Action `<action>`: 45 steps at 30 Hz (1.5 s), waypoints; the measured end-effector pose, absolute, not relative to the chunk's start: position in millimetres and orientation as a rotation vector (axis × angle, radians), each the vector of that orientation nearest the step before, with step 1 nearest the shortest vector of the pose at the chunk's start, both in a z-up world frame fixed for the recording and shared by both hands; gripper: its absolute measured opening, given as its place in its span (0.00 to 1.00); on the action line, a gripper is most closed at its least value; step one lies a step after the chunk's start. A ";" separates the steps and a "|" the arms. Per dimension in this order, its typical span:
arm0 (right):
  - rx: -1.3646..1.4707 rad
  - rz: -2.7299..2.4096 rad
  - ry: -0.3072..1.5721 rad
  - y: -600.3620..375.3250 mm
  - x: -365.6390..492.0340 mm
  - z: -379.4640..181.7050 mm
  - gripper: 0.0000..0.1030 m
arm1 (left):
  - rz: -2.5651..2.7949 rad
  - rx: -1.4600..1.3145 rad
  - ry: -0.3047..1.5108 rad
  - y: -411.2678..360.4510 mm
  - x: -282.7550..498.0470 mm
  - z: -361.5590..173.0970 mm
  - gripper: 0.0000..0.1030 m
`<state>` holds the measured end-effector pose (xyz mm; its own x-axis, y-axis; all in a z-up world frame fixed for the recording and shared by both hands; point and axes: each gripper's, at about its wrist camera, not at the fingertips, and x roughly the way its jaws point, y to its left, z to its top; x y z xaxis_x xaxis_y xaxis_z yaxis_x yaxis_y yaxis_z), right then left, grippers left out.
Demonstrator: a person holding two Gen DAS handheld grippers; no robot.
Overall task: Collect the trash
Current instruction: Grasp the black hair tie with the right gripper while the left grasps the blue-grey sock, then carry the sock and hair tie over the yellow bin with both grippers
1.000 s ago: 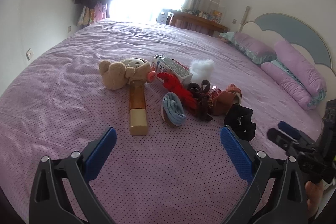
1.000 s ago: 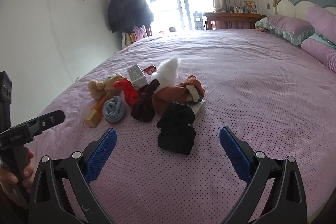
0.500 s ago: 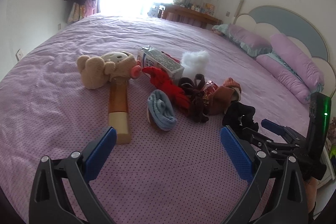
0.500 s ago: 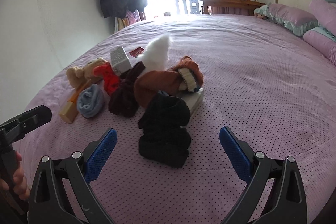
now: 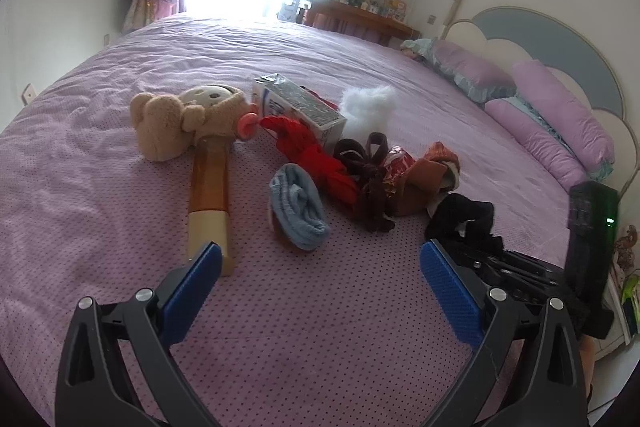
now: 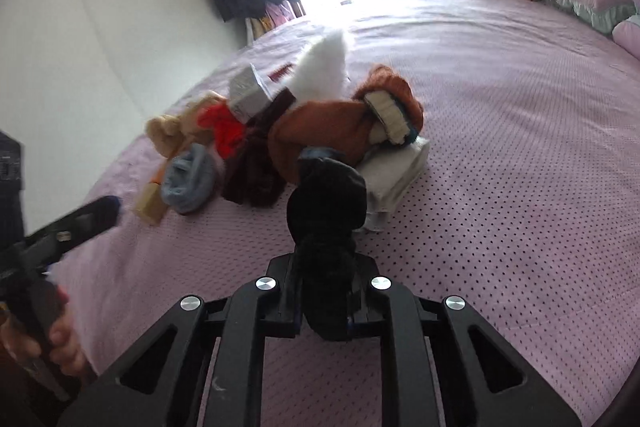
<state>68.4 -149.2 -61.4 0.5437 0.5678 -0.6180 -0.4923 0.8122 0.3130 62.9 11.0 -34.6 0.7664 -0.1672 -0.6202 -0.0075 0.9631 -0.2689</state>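
Black sock (image 6: 326, 211) — a dark, bunched piece of cloth at the lower centre of the right wrist view — is pinched between the fingers of the right gripper (image 6: 323, 311), whose jaws are drawn tight on its near end. Its far end rests against the pile on the purple bedspread (image 6: 500, 155). In the left wrist view the same sock (image 5: 460, 219) sits at centre right, with the right gripper (image 5: 500, 263) reaching in from the lower right edge.

Just behind it lie a brown garment (image 6: 332, 131), a folded white cloth (image 6: 396, 175), a white fluffy tuft (image 6: 322, 67) and a dark maroon cloth (image 6: 256, 167). Further left in that view are a red cloth (image 5: 316, 155), a rolled blue sock (image 5: 298, 207), a small carton (image 5: 298, 103), a plush bear (image 5: 180, 119) and an amber bottle (image 5: 210, 195).

The left gripper (image 5: 320, 275) hangs spread wide above the bedspread at the bottom of its frame — nothing between its blue pads (image 5: 450, 287).
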 end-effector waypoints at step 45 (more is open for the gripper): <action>0.151 0.610 0.619 -236.5 -18.4 -1.0 0.14 | -0.365 -0.293 0.716 -56.4 44.8 -6.9 0.22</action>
